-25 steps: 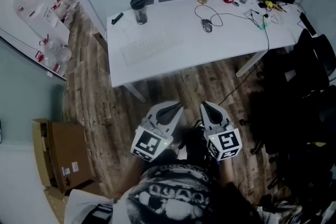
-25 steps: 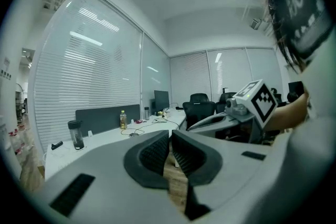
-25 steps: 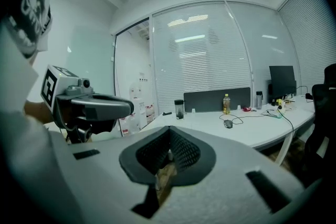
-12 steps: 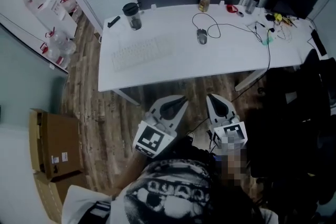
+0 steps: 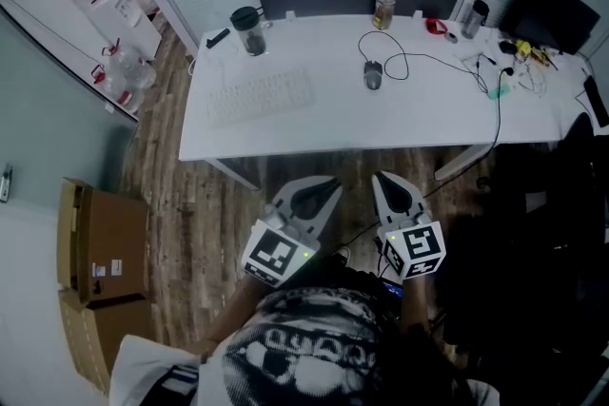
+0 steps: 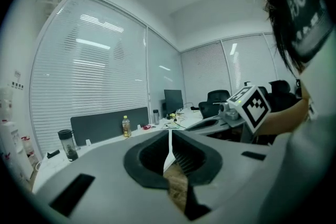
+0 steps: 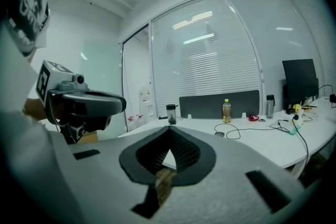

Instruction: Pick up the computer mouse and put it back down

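A grey computer mouse [image 5: 373, 74] lies on the white desk [image 5: 419, 114], its black cable looping off to the right; the right gripper view shows the mouse [image 7: 219, 134] small and far off. Both grippers hang over the wooden floor in front of the desk, well short of the mouse. My left gripper [image 5: 332, 184] is shut and empty, its jaws meeting at the tips [image 6: 169, 134]. My right gripper [image 5: 381, 178] is shut too, with nothing held [image 7: 169, 131].
On the desk stand a white keyboard [image 5: 260, 96], a dark tumbler [image 5: 248, 30], a yellow drink bottle [image 5: 383, 8] and a metal flask [image 5: 473, 18], with cables and small items at the right end. Cardboard boxes [image 5: 95, 252] sit on the floor at left, dark office chairs [image 5: 561, 204] at right.
Both grippers have come closer to the desk, which now fills more of the head view. Their jaws stayed shut throughout.
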Available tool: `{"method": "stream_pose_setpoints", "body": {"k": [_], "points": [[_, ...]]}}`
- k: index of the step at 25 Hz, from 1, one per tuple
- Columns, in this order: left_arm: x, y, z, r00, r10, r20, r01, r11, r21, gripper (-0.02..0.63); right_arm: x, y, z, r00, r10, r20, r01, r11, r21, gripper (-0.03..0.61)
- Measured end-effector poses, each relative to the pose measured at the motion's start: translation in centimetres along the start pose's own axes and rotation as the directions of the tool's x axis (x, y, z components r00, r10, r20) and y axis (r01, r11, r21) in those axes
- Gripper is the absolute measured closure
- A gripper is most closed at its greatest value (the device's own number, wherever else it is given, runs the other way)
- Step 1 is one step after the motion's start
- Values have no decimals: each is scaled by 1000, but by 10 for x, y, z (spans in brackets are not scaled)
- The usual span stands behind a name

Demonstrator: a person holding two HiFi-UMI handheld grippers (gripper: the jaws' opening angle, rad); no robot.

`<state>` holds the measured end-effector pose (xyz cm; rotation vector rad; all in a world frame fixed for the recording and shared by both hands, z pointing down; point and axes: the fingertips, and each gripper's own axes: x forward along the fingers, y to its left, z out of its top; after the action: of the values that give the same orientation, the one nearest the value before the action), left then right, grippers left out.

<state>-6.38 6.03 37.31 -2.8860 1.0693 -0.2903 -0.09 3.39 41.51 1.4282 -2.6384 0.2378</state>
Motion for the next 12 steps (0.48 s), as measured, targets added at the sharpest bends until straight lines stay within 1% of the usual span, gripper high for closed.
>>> {"method": "stream_pose_setpoints", "body": {"k": [3, 5, 9, 12], "points": [[3, -7, 3, 1000, 8, -14, -8, 1000, 21, 598, 3, -9, -2, 1000, 13, 4, -13, 999, 29, 584], [1, -7, -2, 999, 20, -44, -19, 999, 29, 598, 6, -12, -8, 1000, 20, 2, -20, 998, 55, 584], [-10, 3, -28, 990, 66, -124, -67, 998, 1, 598, 11, -4, -26, 999, 43, -21, -41, 995, 96, 584], [-8, 13, -37, 985, 83, -148, -85, 996, -7, 598, 15, -6, -36, 998, 45, -33, -41, 992, 116, 584]]}}
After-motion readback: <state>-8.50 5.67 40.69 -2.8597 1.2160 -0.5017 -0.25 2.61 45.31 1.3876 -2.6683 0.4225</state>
